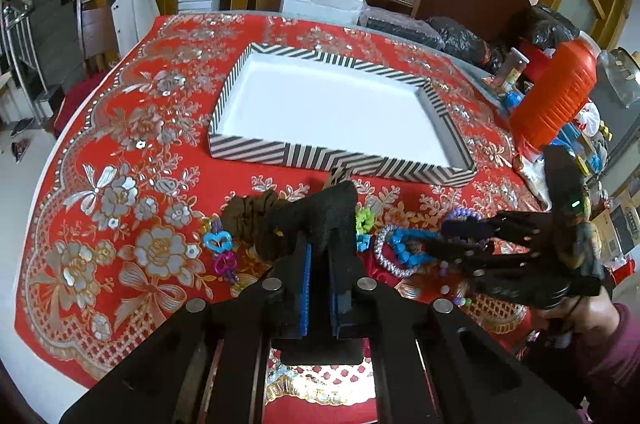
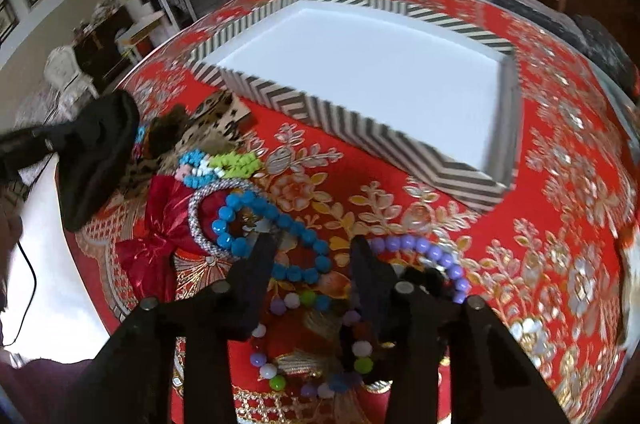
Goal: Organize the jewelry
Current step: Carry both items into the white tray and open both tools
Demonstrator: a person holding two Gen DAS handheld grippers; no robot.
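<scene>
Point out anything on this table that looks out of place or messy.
The striped tray holds nothing, while the jewelry lies heaped in a loose pile on the red tablecloth in front of it: a blue bead bracelet, a purple bead bracelet and a silver bangle overlap. Nothing looks broken or spilled.

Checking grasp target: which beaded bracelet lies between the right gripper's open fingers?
The blue bead bracelet lies between the right gripper fingers; the purple one sits outside them.
</scene>
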